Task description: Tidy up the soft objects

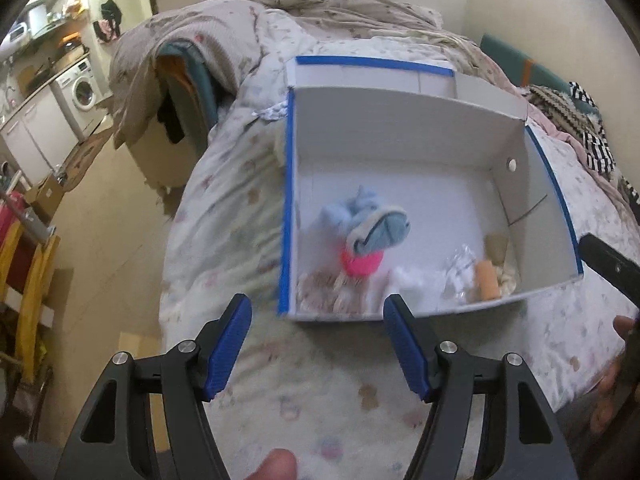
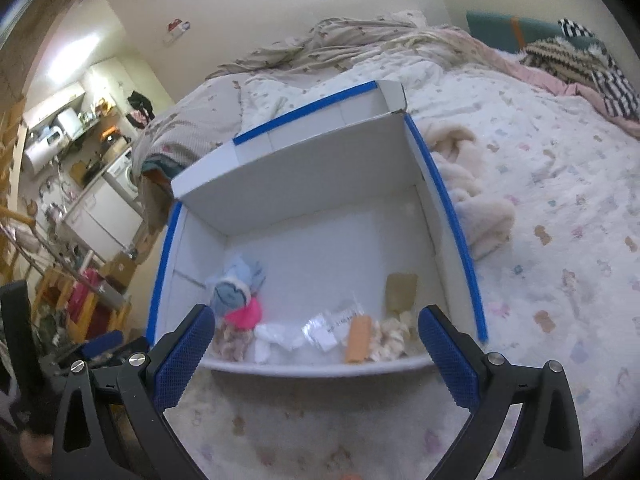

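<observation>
A white cardboard box with blue-taped rims (image 1: 289, 200) (image 2: 452, 208) sits open on the bed. Inside lie a light blue soft toy (image 1: 372, 220) (image 2: 236, 284), a pink ball (image 1: 360, 264) (image 2: 246, 314), a beige scrunchie (image 1: 328, 288) (image 2: 390, 338), an orange roll (image 1: 487, 280) (image 2: 357, 338), white cloth (image 2: 276, 338) and a clear plastic bag (image 1: 460, 272) (image 2: 336, 322). My left gripper (image 1: 318, 346) is open and empty, just in front of the box's near wall. My right gripper (image 2: 316, 358) is open and empty at the near wall too.
A cream fluffy blanket (image 2: 476, 200) lies on the bed right of the box. Rumpled bedding (image 1: 320, 4) and striped clothes (image 2: 580, 56) lie at the far side. The bed's left edge drops to the floor; a kitchen with a washing machine (image 1: 82, 92) lies beyond.
</observation>
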The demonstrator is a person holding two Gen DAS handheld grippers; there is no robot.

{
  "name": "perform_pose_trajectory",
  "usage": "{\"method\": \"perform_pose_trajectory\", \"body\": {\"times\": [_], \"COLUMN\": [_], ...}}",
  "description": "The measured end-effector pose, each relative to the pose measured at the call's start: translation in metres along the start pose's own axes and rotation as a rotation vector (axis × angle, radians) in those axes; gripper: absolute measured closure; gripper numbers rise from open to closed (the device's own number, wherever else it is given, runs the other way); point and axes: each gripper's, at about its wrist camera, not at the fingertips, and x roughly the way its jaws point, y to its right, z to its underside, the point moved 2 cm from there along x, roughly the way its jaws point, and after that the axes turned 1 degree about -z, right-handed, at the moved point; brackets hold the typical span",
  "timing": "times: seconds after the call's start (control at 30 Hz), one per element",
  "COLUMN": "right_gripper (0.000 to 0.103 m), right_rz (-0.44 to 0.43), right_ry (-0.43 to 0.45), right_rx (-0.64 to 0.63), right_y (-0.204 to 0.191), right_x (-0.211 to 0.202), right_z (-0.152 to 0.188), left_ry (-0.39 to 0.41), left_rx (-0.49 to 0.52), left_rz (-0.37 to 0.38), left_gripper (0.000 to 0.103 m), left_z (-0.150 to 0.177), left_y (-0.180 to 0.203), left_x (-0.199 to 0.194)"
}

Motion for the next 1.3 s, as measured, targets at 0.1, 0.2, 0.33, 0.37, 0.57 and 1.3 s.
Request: {"method": "perform_pose_trajectory", "body": {"times": [0.1, 0.2, 0.33, 0.37, 0.57, 1.3], "right_gripper": [0.000, 0.000, 0.000, 0.000, 0.000, 0.000], "right_rz": [0.031, 0.072, 0.101, 0.097, 0.085, 0.144], "right_ry": [-0.003, 0.009, 0.073, 0.090, 0.149, 0.169], "right_rx": [-0.024, -0.049, -0.128, -0.140, -0.164, -0.203], "right_y": [-0.001, -0.006, -0.021, -0.025, -0.038, -0.042], "right_x": [-0.008, -0.013, -0.020, -0.021, -0.024, -0.020], "right_z": [0.013, 0.022, 0.019, 0.019, 0.016, 0.018], "left_ry": [-0.007, -0.009, 0.075, 0.139, 0.357, 0.276], "left_rx": [-0.011, -0.016, -0.086, -0.090, -0.090, -0.095], "left_rz": [-0.008, -0.009, 0.019, 0.008, -0.109, -0.072], "left_gripper": [0.032, 0.007, 0.001, 0.001, 0.001, 0.001], "left_z": [0.016, 0.023, 0.024, 0.022, 0.021, 0.021], "left_y": [-0.006, -0.004, -0.009, -0.009, -0.012, -0.009], "left_x": [-0.008, -0.012, -0.025, -0.034, -0.060, -0.048]}}
